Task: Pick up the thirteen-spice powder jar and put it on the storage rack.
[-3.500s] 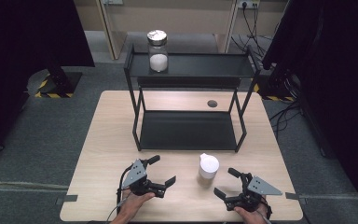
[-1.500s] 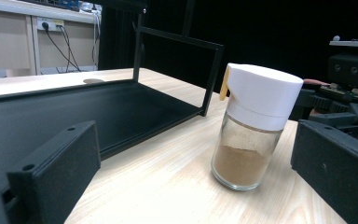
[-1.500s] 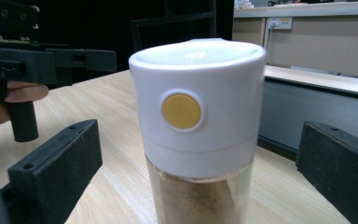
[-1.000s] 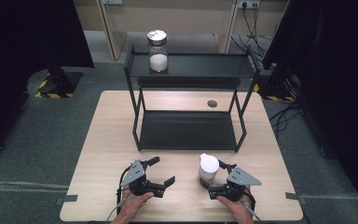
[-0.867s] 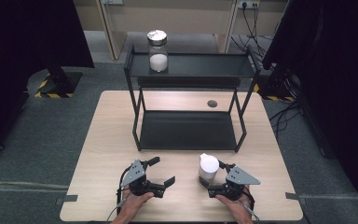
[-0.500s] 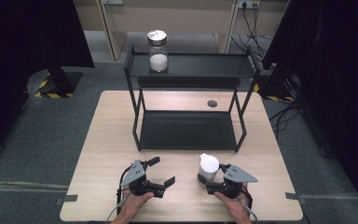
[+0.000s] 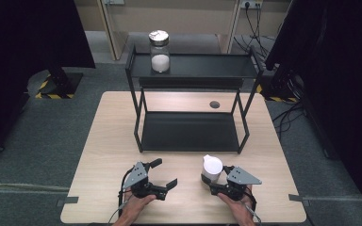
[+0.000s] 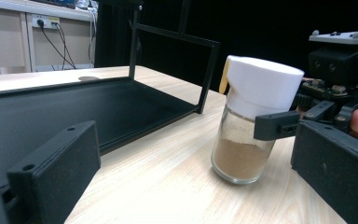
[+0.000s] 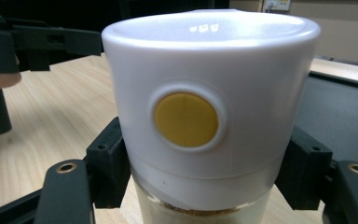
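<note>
Spice jar (image 7: 211, 168) stood upright on the near part of the wooden table (image 7: 103, 141), in front of the black two-tier shelf (image 7: 191, 129) and apart from it. Right gripper (image 7: 213, 182) had just been closing, and its jaws now sat pressed on the jar from both sides, just under the white cap (image 9: 205, 93), where the glass neck begins. Left gripper (image 7: 162, 175) rested on the table well to the left, jaws spread wide with nothing between them. Jar body was clear glass, about a third full of brown powder (image 8: 240, 158); judged fairly light but rigid, smooth and likely slippery, breakable if dropped. Cap looked like plastic with a yellow button (image 9: 185, 119) on its side; squeezing there seemed unwise. Grip under the cap's lip seemed sound, since the lip should stop a downward slip. A second jar (image 7: 159, 51) with white contents stood on the top tier.
</note>
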The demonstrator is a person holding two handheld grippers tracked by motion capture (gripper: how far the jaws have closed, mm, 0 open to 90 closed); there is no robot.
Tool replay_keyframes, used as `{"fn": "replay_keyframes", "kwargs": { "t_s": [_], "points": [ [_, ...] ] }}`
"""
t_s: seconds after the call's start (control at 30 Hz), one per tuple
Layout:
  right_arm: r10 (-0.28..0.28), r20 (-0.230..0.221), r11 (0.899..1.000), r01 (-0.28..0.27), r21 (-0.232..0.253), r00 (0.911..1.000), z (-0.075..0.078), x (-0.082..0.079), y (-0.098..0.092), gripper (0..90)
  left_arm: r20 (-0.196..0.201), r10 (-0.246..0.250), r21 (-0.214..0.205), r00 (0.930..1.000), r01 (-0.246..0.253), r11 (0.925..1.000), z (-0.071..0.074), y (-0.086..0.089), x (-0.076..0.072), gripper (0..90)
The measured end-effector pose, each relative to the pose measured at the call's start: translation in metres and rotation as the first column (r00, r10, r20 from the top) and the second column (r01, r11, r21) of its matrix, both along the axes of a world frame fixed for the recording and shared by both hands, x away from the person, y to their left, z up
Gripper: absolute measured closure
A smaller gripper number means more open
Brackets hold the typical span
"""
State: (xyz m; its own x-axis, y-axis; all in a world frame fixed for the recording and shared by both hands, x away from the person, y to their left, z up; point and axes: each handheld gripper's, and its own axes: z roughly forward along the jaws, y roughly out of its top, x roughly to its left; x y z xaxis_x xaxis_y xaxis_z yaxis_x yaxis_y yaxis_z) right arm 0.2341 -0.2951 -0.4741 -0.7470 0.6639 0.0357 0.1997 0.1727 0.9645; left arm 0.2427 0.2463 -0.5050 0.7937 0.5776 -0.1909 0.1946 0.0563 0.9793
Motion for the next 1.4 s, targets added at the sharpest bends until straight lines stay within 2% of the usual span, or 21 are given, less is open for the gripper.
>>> {"fn": "replay_keyframes", "kwargs": {
  "t_s": [0.2,0.6,1.07,1.4],
  "points": [
    [0.017,0.015,1.000,-0.017,-0.001,0.9997,0.009,-0.001,-0.001,30.9,0.003,-0.002,0.002,1.0000,0.002,1.0000,0.000,0.000,0.000,0.8],
    [0.035,0.016,0.999,-0.036,0.015,0.9992,0.024,0.002,-0.005,30.9,0.001,-0.003,0.003,1.0000,0.003,1.0000,0.000,0.000,0.000,0.8],
    [0.052,0.040,0.998,-0.053,0.020,0.9978,0.056,0.013,-0.008,30.9,-0.003,-0.003,0.003,1.0000,0.003,1.0000,0.000,0.000,0.001,0.8],
    [0.084,0.031,0.996,-0.085,0.024,0.9960,0.079,0.024,-0.009,30.9,-0.004,-0.006,0.004,1.0000,0.006,1.0000,0.000,-0.001,0.000,0.8]
  ]
}}
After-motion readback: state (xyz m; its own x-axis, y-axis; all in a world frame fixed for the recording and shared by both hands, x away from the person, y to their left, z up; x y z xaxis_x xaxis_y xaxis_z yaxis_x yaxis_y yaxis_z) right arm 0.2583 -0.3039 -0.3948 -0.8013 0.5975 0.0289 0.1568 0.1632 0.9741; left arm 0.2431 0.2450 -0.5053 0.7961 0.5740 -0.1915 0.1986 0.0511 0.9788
